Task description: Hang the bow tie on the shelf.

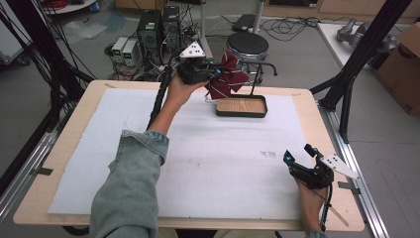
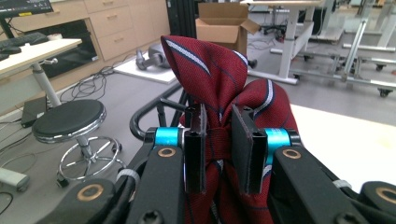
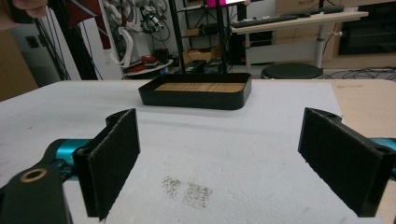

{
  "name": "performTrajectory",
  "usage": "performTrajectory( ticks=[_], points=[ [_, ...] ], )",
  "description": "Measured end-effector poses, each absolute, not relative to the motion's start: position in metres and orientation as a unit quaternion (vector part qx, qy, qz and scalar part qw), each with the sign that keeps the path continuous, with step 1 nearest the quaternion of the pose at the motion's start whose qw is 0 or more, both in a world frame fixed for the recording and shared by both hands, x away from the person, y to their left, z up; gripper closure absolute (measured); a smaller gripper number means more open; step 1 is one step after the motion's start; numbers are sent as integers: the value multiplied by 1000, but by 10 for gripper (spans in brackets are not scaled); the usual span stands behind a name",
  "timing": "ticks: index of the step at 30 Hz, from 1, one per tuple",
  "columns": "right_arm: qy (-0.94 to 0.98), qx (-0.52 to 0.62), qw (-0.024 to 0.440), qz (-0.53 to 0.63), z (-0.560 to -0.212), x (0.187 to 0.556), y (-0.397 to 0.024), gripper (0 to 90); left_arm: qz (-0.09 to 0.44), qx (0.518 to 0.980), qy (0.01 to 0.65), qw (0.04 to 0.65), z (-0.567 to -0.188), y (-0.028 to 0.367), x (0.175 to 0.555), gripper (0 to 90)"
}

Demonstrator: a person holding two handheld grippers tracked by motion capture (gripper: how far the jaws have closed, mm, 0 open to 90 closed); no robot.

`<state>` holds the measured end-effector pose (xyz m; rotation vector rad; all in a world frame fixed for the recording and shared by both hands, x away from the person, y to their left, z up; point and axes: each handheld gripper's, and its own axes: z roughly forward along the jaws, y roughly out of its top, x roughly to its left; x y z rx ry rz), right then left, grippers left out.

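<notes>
Left gripper is clamped on the bunched tie, held just above the tray's far-left edge. Loose folds could snag the rim and spill outside. Right gripper sits wide open, well away.

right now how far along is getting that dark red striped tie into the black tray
Done: the left gripper is shut on the dark red striped tie and has it lifted off the table. In hand: the tie hangs beside the black wood-bottomed tray, at its far left corner. Left: lowering it in and releasing. The right gripper rests open and empty.
</notes>
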<state>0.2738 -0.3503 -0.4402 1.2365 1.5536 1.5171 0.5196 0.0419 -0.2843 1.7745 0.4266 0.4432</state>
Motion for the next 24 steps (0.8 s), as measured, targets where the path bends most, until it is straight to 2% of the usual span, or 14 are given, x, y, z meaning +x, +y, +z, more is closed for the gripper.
performTrajectory(
  ticks=[12, 18, 24],
  points=[
    [591, 466, 314, 578, -440, 274, -351, 119, 233, 740, 225, 590, -294, 41, 543, 756],
    [593, 465, 314, 578, -440, 274, -351, 119, 225, 753, 263, 559, -307, 52, 555, 754],
    [593, 465, 314, 578, -440, 274, -351, 120, 219, 772, 268, 532, -323, 53, 557, 749]
  ],
)
